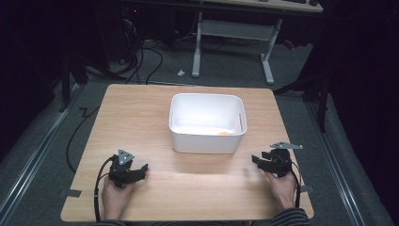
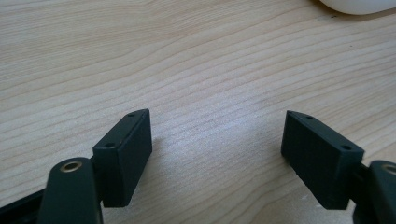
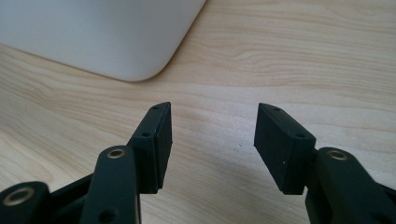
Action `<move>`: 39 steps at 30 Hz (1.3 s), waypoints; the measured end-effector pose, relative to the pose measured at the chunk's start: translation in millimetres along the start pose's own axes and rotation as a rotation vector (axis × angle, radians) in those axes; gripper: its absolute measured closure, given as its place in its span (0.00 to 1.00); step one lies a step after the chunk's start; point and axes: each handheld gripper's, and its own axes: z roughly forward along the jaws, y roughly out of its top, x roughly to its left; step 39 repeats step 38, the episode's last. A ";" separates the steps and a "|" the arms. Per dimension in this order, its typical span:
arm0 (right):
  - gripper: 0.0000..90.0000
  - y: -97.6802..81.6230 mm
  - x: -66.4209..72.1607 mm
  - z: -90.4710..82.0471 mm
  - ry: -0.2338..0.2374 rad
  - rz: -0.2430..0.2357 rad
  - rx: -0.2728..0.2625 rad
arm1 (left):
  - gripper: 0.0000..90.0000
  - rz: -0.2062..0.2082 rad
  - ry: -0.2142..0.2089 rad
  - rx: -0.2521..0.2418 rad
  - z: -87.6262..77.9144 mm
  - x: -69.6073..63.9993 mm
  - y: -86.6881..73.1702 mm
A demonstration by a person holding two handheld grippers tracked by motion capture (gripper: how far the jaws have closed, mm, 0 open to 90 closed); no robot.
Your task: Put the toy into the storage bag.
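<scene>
We find the white bin standing on the wooden table, centred left to right and toward the far half. A small orange-yellow item lies on the bin's floor near its front right corner; we cannot tell what it is.

The left gripper rests low at the near left of the table, jaws spread wide with bare wood between them, as the left gripper view confirms. The right gripper sits at the near right, just beyond the bin's front right corner; its jaws are partly spread and empty, with the bin's rounded corner ahead and to the left in its own view.

Neither gripper holds anything and both are clear of the bin. We judge the step in hand to be a settling of both tools at the near edge, with the item deposited.

Recommendations: keep the right jaws apart and pointed away from the bin wall, since a nudge at that corner could slide the light container. Set the hands down level, cables trailing toward the near edge, off the table's working area.
</scene>
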 end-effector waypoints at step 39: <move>0.32 -13.1 -2.4 42.3 -0.128 -0.063 -0.044 | 0.27 0.002 0.000 0.002 0.0 -0.2 0.0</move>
